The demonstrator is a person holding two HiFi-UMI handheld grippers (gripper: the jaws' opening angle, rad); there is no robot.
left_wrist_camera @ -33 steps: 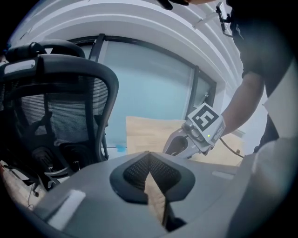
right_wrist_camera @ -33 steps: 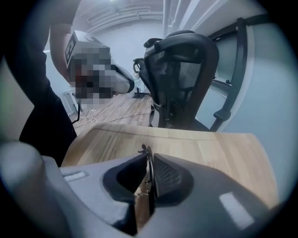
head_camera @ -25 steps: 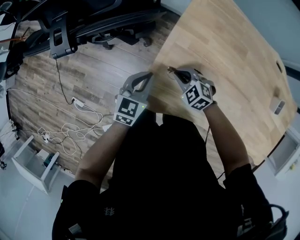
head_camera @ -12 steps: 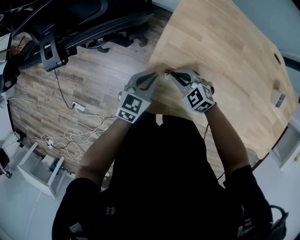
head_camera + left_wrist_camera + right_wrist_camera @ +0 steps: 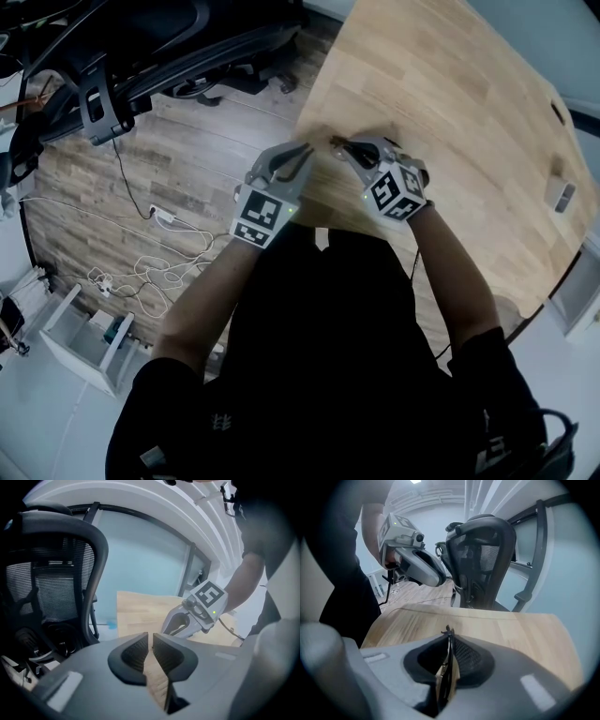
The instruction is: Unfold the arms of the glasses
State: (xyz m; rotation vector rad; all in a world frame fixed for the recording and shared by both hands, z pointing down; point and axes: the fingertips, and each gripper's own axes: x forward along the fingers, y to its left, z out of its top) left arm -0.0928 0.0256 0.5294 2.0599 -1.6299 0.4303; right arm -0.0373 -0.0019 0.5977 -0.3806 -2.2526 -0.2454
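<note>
Glasses [image 5: 449,654]: thin dark frame, seen edge-on in the right gripper view, with a small hooked end poking out past the pads. You can't tell whether the arms are folded. Your right hand-held gripper [image 5: 449,634] is clamped on them, jaws nearly together, with the frame pinched upright between the pads. In the head view the glasses [image 5: 338,143] stick out of it towards your left, above the near corner of the table [image 5: 450,112]. Your left hand-held gripper [image 5: 150,641] has just been opening. There is a narrow gap between its jaws with nothing in it, only table seen through. Its tips sit just beside the glasses' free end, a gap showing between them.
</note>
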